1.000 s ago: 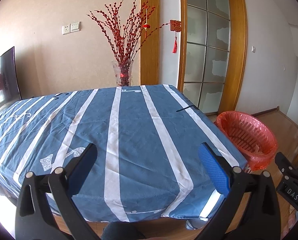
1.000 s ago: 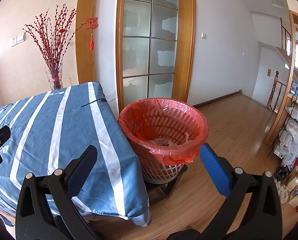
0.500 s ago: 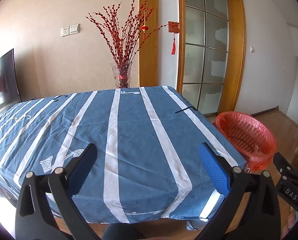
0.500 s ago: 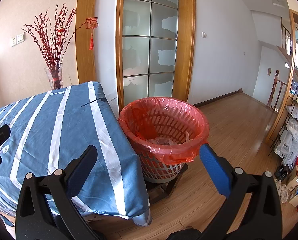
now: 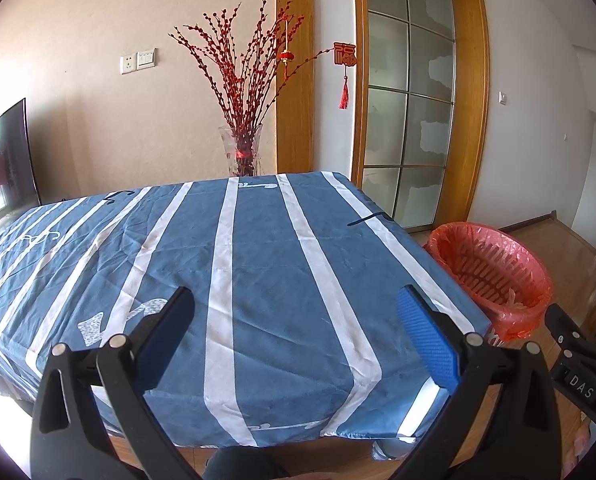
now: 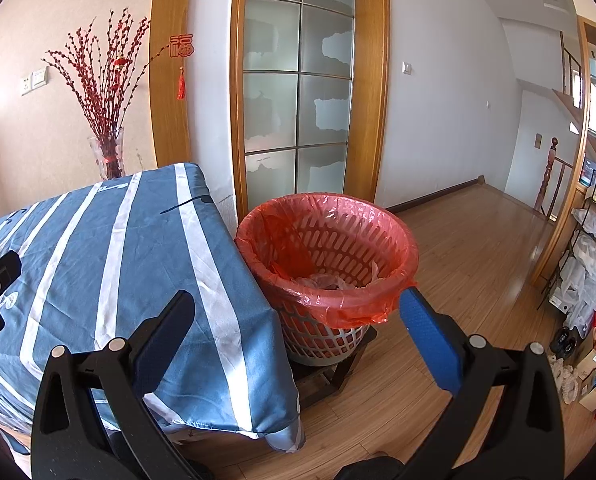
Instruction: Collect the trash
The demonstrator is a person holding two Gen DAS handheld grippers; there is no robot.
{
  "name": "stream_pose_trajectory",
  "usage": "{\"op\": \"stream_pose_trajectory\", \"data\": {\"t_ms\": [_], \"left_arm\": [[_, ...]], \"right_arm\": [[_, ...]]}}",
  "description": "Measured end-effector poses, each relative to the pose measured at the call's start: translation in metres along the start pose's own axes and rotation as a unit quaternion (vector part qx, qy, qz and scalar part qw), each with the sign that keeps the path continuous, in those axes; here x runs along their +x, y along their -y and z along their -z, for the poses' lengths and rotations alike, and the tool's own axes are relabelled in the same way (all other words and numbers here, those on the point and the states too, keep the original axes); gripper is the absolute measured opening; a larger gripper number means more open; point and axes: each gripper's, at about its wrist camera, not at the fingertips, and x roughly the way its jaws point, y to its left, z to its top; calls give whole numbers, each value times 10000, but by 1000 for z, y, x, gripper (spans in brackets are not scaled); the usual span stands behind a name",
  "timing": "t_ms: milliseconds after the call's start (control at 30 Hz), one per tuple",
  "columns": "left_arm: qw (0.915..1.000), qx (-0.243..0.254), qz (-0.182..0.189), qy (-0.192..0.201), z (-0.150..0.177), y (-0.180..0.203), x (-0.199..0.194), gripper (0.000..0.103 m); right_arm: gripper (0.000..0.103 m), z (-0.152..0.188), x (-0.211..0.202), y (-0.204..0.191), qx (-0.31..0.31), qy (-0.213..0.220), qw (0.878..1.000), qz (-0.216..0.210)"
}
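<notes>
A white basket lined with a red bag (image 6: 326, 256) stands on the floor by the table's right side; crumpled clear plastic (image 6: 326, 280) lies inside it. It also shows in the left wrist view (image 5: 494, 272). My left gripper (image 5: 294, 320) is open and empty above the near part of the blue striped tablecloth (image 5: 258, 264). My right gripper (image 6: 294, 320) is open and empty, near the table's corner and in front of the basket. No loose trash shows on the table.
A glass vase with red branches (image 5: 244, 152) stands behind the table's far edge. A frosted glass door (image 6: 298, 92) is behind the basket. Shelves with bags (image 6: 590, 264) stand at the right. Wooden floor (image 6: 470, 264) stretches right of the basket.
Both views have shifted slightly; the left gripper has drawn back a little from the table. Both grippers stay open and empty.
</notes>
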Motion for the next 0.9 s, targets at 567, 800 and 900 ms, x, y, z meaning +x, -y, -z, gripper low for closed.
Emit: {"op": "stream_pose_trajectory", "data": {"t_ms": [567,800,900], "left_arm": [[10000,38,24,-19,0,0,3,99],[10000,42,12,-25,0,-1,4,99],[10000,51,18,-22,0,-1,4,99]], "right_arm": [[101,2,3,0,39,-27,10000,20],[101,2,3,1,49,-35,10000,23],[101,2,3,1,49,-38,10000,21]]}}
